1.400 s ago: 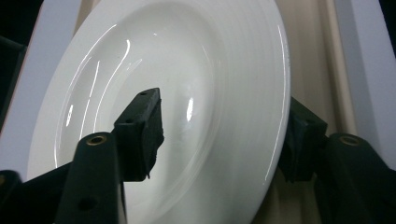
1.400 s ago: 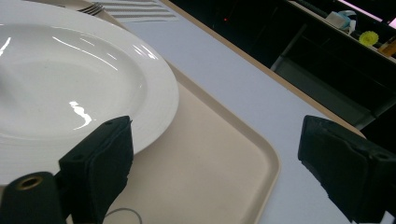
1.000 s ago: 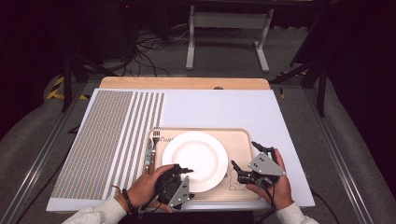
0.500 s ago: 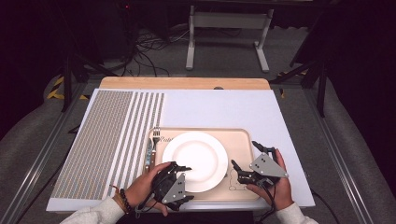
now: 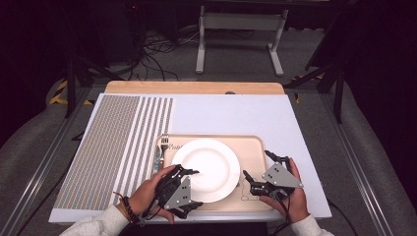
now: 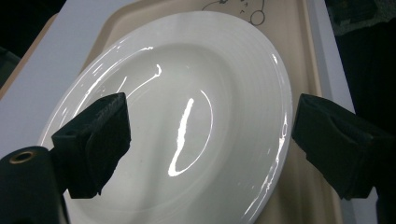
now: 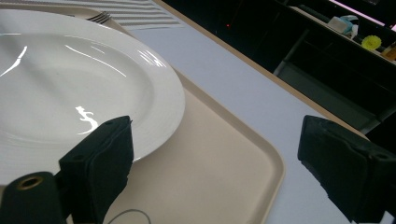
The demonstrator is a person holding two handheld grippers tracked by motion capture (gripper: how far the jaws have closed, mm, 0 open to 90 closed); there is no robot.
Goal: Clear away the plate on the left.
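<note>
White plate [image 5: 205, 168] sits on beige tray [image 5: 255, 147] at near edge of table [image 5: 231, 113]; fork [image 5: 161, 150] lies along tray's left side, beside the plate. Left tongs [image 5: 193, 188] at plate's near-left rim: jaws have just been opening and stand wide, one over the plate, one outside its rim, nothing gripped. Right tongs [image 5: 256, 165] wide open over tray's near-right corner, just beside the plate, holding nothing.

Lab-like recording setup: dark room, loose cables [image 5: 162, 49] on floor, metal stand [image 5: 239, 37], white tabletop [image 5: 236, 115] on rails.
</note>
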